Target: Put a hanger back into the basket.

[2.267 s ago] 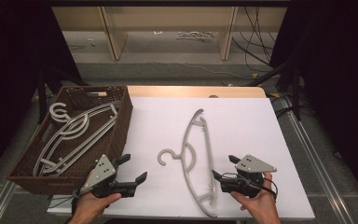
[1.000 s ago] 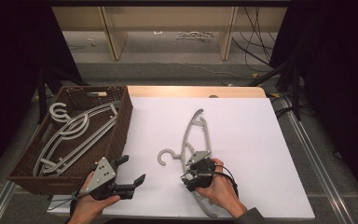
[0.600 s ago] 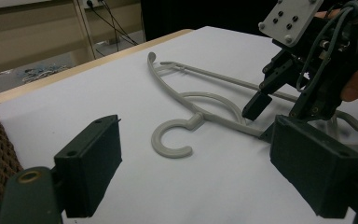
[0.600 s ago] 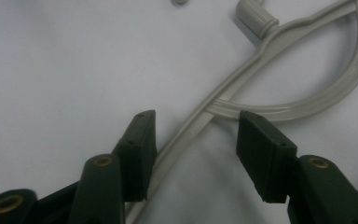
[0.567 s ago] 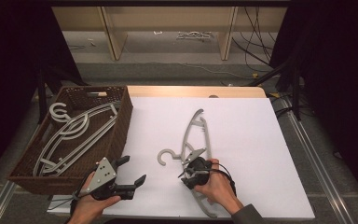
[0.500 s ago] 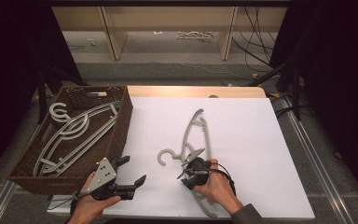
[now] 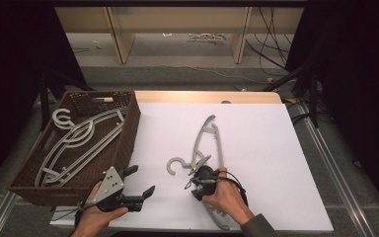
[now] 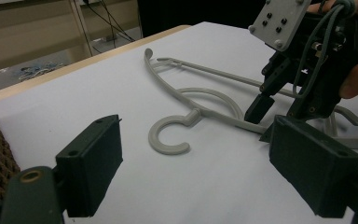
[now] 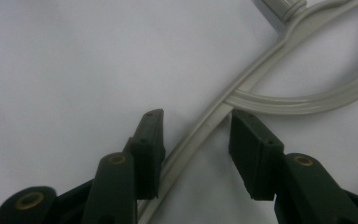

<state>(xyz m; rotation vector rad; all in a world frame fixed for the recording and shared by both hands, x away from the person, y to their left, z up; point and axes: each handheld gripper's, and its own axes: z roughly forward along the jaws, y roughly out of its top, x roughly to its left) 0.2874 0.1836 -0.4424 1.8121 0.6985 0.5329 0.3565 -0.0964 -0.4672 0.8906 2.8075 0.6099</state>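
The right gripper (image 7: 196,178) is tipped down over a grey plastic hanger (image 7: 208,148) that lies flat on the white table (image 7: 256,143), and its jaws stand spread, one on either side of the hanger's arm. In the right gripper view that arm (image 9: 200,133) runs up between the two black jaws from the bottom toward the upper right, closer to the left jaw than to the right one; whether either pad actually touches the plastic cannot be told, but there is a clear gap beside the right jaw, so nothing is pinched. Just beyond the jaw tips the arm meets a curved inner bar (image 9: 307,98) that sweeps off to the right. The left gripper (image 7: 137,183) is held low over the table with its jaws wide apart and nothing between them. In the left gripper view the hanger's open hook (image 8: 168,137) lies ahead of the jaws, roughly centred in the gap between them and well beyond their tips, with the right gripper (image 8: 263,109) farther off, ahead of the right jaw, standing over the hanger's arm. To the outer side of the left gripper sits a brown woven basket (image 7: 128,133) with more grey hangers (image 7: 74,143) lying in it.
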